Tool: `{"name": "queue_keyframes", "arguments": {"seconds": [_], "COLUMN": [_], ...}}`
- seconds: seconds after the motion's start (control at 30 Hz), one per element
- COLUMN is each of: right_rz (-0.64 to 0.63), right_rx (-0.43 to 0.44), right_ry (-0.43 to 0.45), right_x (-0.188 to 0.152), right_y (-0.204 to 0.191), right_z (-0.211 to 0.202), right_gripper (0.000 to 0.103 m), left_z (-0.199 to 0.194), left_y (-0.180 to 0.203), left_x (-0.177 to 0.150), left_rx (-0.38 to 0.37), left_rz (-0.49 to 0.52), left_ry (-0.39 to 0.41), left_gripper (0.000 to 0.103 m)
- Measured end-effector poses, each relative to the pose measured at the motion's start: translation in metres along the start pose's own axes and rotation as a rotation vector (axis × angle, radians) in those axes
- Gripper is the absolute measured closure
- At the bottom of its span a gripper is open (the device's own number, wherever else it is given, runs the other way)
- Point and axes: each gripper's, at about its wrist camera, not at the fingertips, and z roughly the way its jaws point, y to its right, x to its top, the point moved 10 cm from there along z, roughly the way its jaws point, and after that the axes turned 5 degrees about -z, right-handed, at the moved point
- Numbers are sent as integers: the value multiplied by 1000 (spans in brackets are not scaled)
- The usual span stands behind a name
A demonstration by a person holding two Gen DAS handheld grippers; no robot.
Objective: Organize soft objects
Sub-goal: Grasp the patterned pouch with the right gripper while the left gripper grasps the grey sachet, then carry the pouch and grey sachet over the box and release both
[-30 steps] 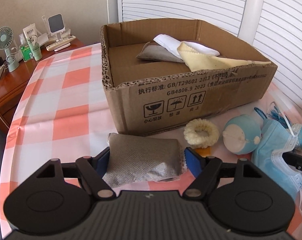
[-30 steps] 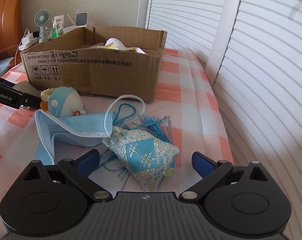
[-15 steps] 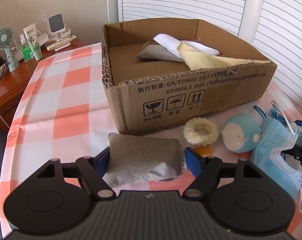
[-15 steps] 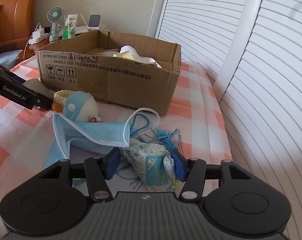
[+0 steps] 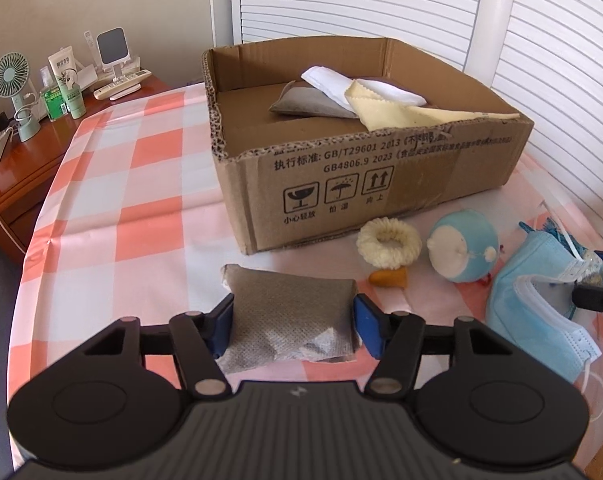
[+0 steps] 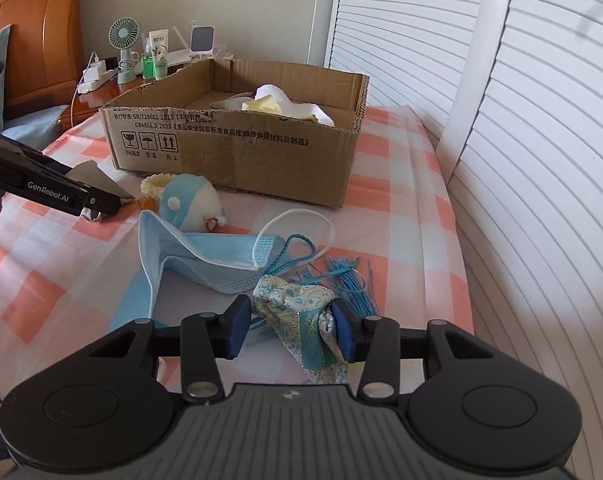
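Both grippers are closing: the left gripper point(image 5: 291, 320) pinches the grey pouch point(image 5: 289, 308) near the bench's front edge, and the right gripper point(image 6: 289, 326) squeezes the brocade sachet point(image 6: 305, 328) by the right edge. The sachet's tassel threads point(image 6: 347, 280) touch the face mask point(image 6: 205, 252), so I judge a lift could drag the mask along. Only the left wrist view shows the open floor of the cardboard box point(image 5: 381, 184); only the right shows the tassel tangle.

Beside the brown cardboard box point(image 5: 381, 168) on my orange-and-white checked cloth point(image 5: 113, 208): grey pouch point(image 5: 289, 312), cream scrunchie point(image 5: 388, 238), light-blue mask point(image 6: 205, 256), turquoise-gold brocade sachet point(image 6: 301, 320).
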Motion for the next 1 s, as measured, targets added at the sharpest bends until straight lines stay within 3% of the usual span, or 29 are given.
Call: {"name": "queue_keyframes", "arguments": {"seconds": [0.03, 0.13, 0.3, 0.33, 0.37, 0.47, 0.6, 1.0], "right_rz": [3, 8, 16, 10, 7, 7, -24, -55], "right_rx": [-2, -5, 4, 2, 5, -1, -6, 37], "right_ry": [1, -3, -18, -15, -14, -14, 13, 94], "right_x": [-2, -7, -13, -13, -12, -8, 0, 37], "right_y": [1, 2, -1, -2, -3, -1, 1, 21], "right_z": [-1, 2, 15, 15, 13, 8, -6, -56], "right_gripper": [44, 37, 34, 37, 46, 56, 58, 58], "left_z": [-2, -4, -1, 0, 0, -2, -10, -64], "left_y": [0, -1, -4, -4, -4, -4, -6, -2], "left_x": [-2, -6, -8, -9, -8, -7, -5, -2], "left_rx": [-2, 0, 13, 15, 14, 2, -13, -54], "left_rz": [0, -2, -14, -12, -10, -14, -20, 72], "left_ry": [-2, -1, -7, -5, 0, 1, -13, -2], "left_gripper": [42, 39, 28, 28, 31, 44, 52, 52]}}
